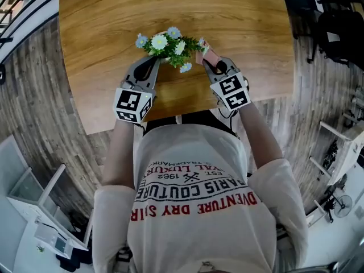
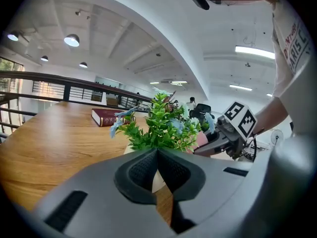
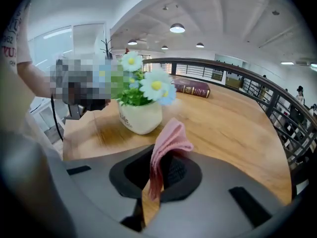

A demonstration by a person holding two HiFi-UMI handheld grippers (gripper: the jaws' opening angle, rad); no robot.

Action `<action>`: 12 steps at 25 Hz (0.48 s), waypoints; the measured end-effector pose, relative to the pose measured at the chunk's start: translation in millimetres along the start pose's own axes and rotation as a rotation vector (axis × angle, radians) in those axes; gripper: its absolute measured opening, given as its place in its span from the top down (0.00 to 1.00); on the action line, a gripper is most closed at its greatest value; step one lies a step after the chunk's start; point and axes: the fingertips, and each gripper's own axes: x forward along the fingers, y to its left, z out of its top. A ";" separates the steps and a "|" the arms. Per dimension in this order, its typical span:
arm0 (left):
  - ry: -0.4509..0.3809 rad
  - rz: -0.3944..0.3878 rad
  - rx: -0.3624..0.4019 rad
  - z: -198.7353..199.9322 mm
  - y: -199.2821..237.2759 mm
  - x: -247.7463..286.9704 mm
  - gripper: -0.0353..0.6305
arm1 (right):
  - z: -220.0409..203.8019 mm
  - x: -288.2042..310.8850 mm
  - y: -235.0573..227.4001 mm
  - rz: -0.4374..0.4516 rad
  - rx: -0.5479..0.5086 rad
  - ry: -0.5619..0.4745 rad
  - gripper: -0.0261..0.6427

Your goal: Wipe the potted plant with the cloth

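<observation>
1. My right gripper [image 3: 157,171]: jaws clamped on a pink cloth [image 3: 167,143]. One folded end stands up clear above the pads, free for wiping.

2. My left gripper [image 2: 158,168]: jaws fully together with nothing between them. It points at the near side of the plant.

3. Potted plant [image 1: 170,45]: green sprigs with white and pale blue flowers in a white pot [image 3: 140,117]. It stands upright on the wooden desk [image 1: 170,10], towards the desk's near edge, between my two grippers. In the right gripper view the cloth is near the pot but apart from it. In the head view it sits at the right fringe of the foliage, and I cannot tell whether it touches.

4. Red book [image 2: 106,117]: lying flat, further back on the desk, well apart from the plant.

5. Step in hand, as I judge it: the cloth is gripped and brought up, but the wipe proper has not begun.

6. Next move calls for: laying the free fold against the pot or leaves and stroking lightly, since the pot looks small and easy to push. My closed left gripper could only brace it, not hold it.
</observation>
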 end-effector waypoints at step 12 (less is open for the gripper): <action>0.009 0.208 -0.081 -0.2 1.7 7.6 0.92 | 73.0 50.1 -71.4 0.211 -0.241 -0.041 0.91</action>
